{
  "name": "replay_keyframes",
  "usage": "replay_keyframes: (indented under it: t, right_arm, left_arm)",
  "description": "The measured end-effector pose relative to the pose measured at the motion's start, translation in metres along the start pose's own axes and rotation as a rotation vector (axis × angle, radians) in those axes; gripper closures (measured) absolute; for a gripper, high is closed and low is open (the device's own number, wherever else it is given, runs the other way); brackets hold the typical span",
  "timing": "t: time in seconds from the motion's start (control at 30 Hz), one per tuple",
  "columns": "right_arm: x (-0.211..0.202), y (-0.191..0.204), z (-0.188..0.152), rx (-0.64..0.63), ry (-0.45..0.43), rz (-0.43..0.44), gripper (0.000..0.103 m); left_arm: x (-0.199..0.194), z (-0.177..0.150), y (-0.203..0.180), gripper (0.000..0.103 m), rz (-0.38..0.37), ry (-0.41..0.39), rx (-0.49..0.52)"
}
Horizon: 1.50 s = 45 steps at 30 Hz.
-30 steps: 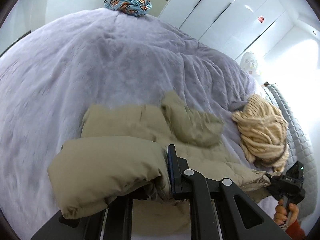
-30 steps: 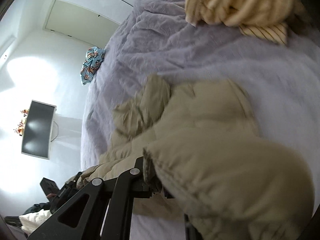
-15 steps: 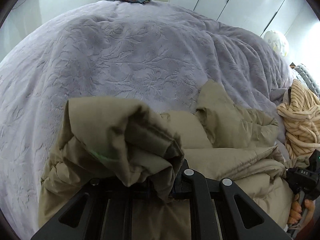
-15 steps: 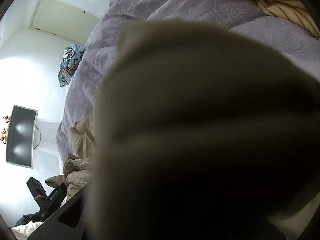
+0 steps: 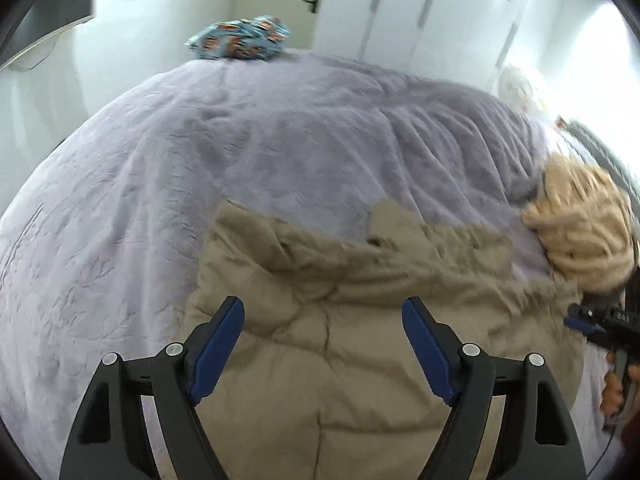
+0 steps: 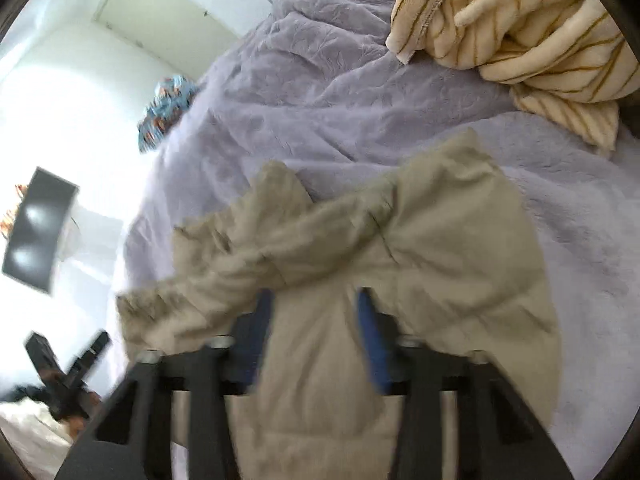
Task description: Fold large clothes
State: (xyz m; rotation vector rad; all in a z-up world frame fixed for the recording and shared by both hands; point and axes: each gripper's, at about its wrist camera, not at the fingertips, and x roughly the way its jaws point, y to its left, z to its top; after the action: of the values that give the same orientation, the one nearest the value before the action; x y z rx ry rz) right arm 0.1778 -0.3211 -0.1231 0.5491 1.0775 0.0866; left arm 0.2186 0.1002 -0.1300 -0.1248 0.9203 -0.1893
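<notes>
Covering the bed [image 5: 200, 168] is a plush lilac blanket with an embossed leaf pattern; white wardrobe doors [image 5: 440, 20] stand behind. My puffy tan quilted jacket [image 5: 340, 340] lies bunched on the near side, beside a cream striped fleece [image 6: 520, 20]. My left claw [image 5: 323, 322] hangs wide open above it, holding nothing; my right claw [image 6: 316, 320] is parted, jacket fabric draped between its blue pads.

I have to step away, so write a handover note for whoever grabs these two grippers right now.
Left gripper: open, holding nothing, above the tan padded jacket.
Right gripper: jaws apart with jacket fabric draped between and over them; grip uncertain.
The jacket lies on the lilac bedspread, partly folded but rumpled.
The striped cream garment and blue patterned bundle are still unfolded.
Left: free the right gripper, finish the jacket, fold the others.
</notes>
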Motion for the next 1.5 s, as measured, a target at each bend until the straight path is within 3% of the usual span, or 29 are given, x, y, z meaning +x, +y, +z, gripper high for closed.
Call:
replay_keyframes:
  t: [0.03, 0.07, 0.2, 0.3, 0.47, 0.63, 0.8, 0.9, 1.03, 1.17, 1.27, 1.5]
  right_arm:
    - [0.000, 0.001, -0.005, -0.039, 0.003, -0.047, 0.076]
    - [0.001, -0.001, -0.004, -0.064, 0.003, -0.075, 0.077]
    - [0.004, -0.015, 0.004, -0.112, 0.009, -0.184, 0.077]
    - [0.009, -0.034, 0.019, -0.091, -0.018, -0.241, 0.077]
    - [0.045, -0.067, 0.038, 0.020, -0.015, -0.243, 0.080]
    - [0.079, -0.082, 0.041, 0.070, -0.028, -0.219, 0.080]
    - [0.081, -0.088, 0.042, 0.096, -0.034, -0.204, 0.080]
    - [0.077, -0.082, 0.046, 0.112, -0.024, -0.237, 0.077]
    - [0.050, -0.049, 0.039, 0.031, -0.063, -0.321, 0.074]
    - [0.024, -0.027, 0.021, -0.016, -0.083, -0.296, 0.072]
    - [0.006, -0.018, 0.004, -0.005, -0.084, -0.270, 0.065]
    - [-0.023, -0.008, -0.059, 0.016, -0.031, -0.263, 0.063]
  left_arm:
    - [0.003, -0.002, -0.003, 0.031, 0.004, 0.011, 0.024]
    - [0.010, -0.004, -0.006, 0.033, 0.015, 0.031, 0.052]
    - [0.053, 0.000, -0.008, 0.033, 0.088, 0.082, 0.114]
    - [0.083, 0.014, 0.012, 0.033, 0.145, 0.083, 0.046]
    - [0.122, 0.022, 0.048, 0.033, 0.164, 0.109, -0.118]
    - [0.142, 0.012, 0.050, 0.033, 0.160, 0.104, -0.115]
    - [0.151, 0.010, 0.052, 0.032, 0.167, 0.101, -0.126]
    - [0.150, 0.014, 0.048, 0.031, 0.203, 0.102, -0.116]
    - [0.126, 0.018, 0.039, 0.031, 0.262, 0.091, -0.090]
    - [0.089, 0.013, 0.032, 0.031, 0.263, 0.079, -0.050]
    - [0.068, 0.002, 0.029, 0.031, 0.268, 0.105, -0.034]
    - [0.031, -0.039, 0.025, 0.031, 0.260, 0.164, -0.045]
